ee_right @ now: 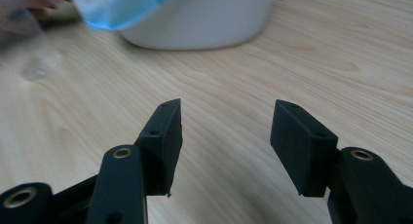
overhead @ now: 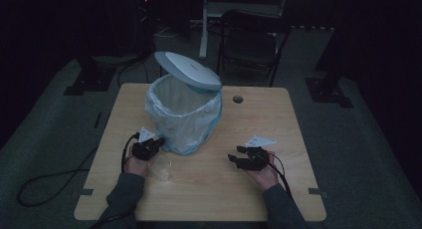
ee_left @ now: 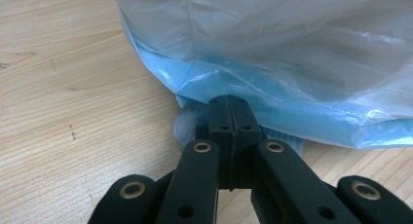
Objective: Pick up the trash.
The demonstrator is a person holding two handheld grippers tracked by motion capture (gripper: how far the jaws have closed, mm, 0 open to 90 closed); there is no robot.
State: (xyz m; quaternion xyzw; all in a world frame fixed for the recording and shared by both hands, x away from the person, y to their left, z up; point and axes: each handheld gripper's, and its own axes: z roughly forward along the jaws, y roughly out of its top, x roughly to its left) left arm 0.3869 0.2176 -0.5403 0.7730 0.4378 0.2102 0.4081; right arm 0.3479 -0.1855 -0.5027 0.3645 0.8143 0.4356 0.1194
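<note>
1. Dim room, dark floor; a folding chair (overhead: 247, 42) stands beyond the wooden bench (overhead: 259, 124).
2. On the bench stands a white bin (overhead: 185, 120) lined with a pale blue bag (ee_left: 272, 53), its lid (overhead: 188, 69) tipped up at the back.
3. Left claw (overhead: 158, 142) sits at the bin's lower left side, jaws pressed together right at the bag's bottom fold, against the bin's base; whether plastic is pinched between them I cannot tell.
4. Right claw (overhead: 235, 155) hovers over bare wood to the right of the bin, well apart from it, jaws standing apart with nothing between them.
5. A clear plastic cup (overhead: 161, 170) lies on the bench just beside the left hand (overhead: 135, 165).
</note>
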